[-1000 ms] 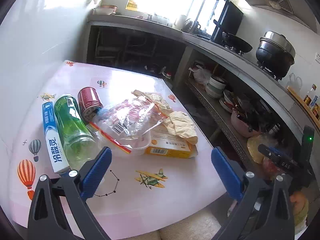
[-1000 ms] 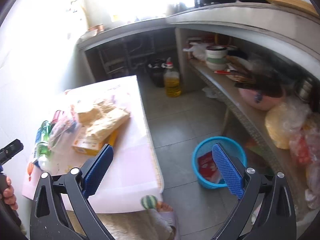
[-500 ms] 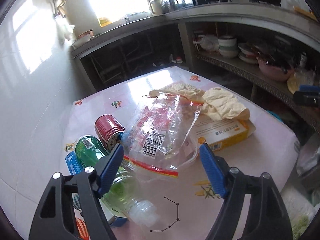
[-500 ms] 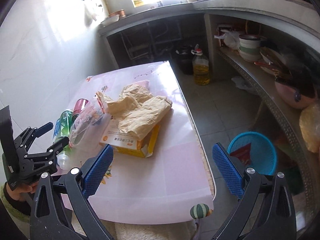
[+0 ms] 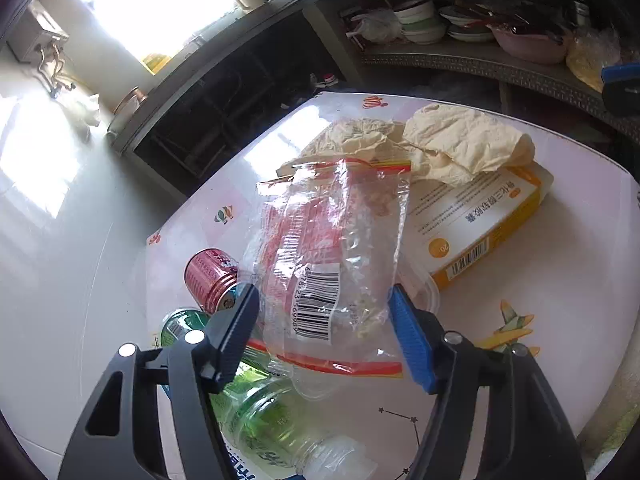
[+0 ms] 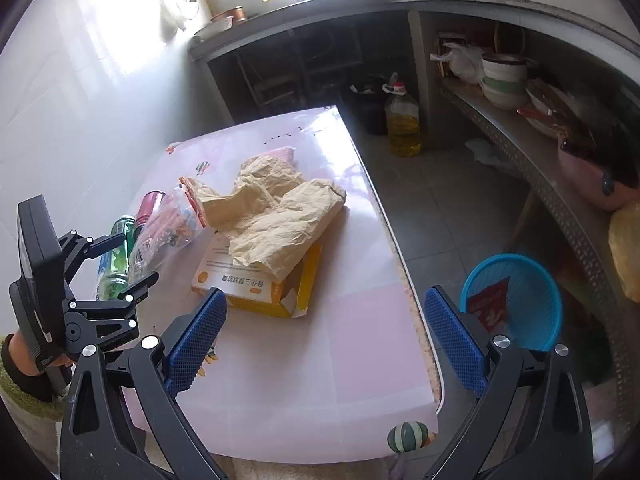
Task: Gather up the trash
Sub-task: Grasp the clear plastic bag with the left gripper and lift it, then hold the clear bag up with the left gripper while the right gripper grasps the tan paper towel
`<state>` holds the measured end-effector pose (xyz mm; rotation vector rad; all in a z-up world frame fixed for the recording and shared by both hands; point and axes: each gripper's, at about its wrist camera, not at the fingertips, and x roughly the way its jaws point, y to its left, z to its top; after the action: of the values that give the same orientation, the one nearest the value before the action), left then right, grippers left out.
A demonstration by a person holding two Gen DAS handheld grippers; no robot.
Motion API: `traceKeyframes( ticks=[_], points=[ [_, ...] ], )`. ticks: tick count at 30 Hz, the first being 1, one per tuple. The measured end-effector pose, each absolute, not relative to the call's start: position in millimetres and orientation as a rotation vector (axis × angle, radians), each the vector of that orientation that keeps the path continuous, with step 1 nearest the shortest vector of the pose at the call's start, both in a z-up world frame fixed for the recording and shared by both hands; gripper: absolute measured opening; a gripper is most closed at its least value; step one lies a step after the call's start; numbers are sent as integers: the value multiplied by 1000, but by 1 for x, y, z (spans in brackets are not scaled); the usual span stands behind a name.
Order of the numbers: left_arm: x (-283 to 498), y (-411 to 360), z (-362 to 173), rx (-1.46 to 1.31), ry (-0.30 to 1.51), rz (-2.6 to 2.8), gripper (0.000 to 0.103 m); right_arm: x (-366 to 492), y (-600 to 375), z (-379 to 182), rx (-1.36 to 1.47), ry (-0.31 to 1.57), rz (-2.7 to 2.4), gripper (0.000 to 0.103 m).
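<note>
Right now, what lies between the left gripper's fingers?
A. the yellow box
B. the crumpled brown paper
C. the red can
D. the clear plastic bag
D: in the left wrist view the clear plastic bag, barcode up, fills the gap of the left gripper, whose jaws are closing; the red can sits outside its fingers.

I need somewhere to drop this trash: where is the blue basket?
In the right wrist view, the blue basket stands on the floor right of the table, below the shelf.
</note>
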<state>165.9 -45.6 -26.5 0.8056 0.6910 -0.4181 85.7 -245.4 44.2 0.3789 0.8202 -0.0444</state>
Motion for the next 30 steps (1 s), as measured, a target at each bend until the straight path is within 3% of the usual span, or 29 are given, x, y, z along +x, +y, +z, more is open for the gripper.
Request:
traceKeyframes(
  ticks=[9, 21, 30],
  points=[
    [158, -53, -30, 887, 654, -412, 20, 86, -249, 45, 393, 818, -53, 95],
    [135, -40, 4, 882, 447, -267, 8, 83, -250, 49, 386, 795, -50, 95],
    [129, -4, 60, 652, 366, -157, 7, 105, -262, 54, 548, 800, 83, 95]
  ],
)
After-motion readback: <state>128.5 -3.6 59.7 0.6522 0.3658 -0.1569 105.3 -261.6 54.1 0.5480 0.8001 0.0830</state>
